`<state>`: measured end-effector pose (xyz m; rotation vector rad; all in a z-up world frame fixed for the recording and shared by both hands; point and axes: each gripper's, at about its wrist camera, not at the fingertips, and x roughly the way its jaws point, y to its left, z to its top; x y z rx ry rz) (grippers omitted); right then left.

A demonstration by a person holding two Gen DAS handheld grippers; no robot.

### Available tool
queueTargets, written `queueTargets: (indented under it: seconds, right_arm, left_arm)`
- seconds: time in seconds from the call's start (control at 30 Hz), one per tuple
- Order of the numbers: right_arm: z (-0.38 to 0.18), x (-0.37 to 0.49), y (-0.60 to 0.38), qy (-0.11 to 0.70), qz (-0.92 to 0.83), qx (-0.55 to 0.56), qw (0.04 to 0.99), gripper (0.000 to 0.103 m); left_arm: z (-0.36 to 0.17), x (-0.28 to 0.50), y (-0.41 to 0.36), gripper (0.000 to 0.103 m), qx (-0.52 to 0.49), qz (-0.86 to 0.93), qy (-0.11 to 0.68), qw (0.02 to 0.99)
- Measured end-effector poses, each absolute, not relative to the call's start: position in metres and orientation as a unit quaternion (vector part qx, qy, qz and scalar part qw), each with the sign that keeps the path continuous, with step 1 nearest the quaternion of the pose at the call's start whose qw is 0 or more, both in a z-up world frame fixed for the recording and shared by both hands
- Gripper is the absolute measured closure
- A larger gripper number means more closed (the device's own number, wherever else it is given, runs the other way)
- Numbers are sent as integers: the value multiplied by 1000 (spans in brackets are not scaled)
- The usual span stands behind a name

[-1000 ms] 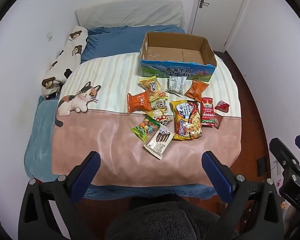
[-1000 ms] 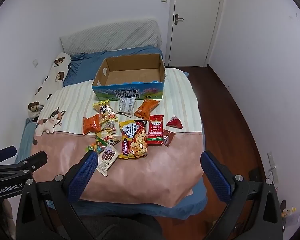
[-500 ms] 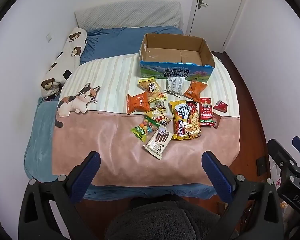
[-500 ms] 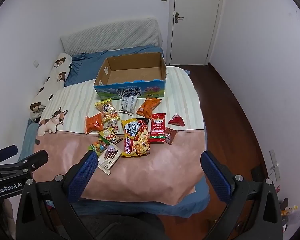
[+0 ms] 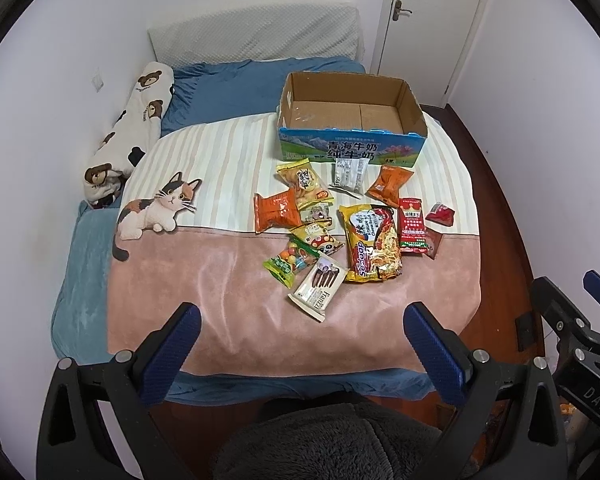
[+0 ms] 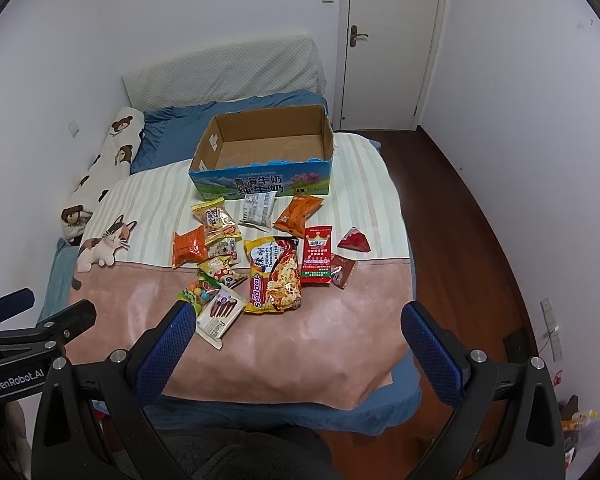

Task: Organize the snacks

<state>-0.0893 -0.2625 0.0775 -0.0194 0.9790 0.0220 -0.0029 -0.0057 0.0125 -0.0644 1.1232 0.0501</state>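
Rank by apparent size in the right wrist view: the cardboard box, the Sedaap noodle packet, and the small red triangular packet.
1. cardboard box
2. Sedaap noodle packet
3. red triangular packet
The gaps look plain, though the box lies farthest away.

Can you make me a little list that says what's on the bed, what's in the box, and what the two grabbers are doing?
place: blanket on the bed
box: cardboard box, nothing inside
snacks: loose packets in front of the box
biggest packet: yellow noodle bag
nearest packet: white wafer pack
left gripper: open, holding nothing
right gripper: open, holding nothing
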Motion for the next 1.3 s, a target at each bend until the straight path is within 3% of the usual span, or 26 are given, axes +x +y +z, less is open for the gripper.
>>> queueTargets:
  seconds: [1.3]
  right_arm:
    - [84, -87, -269, 462, 2, 2, 887, 0]
  left_arm:
    - [15, 2, -11, 0, -29, 17, 529, 848]
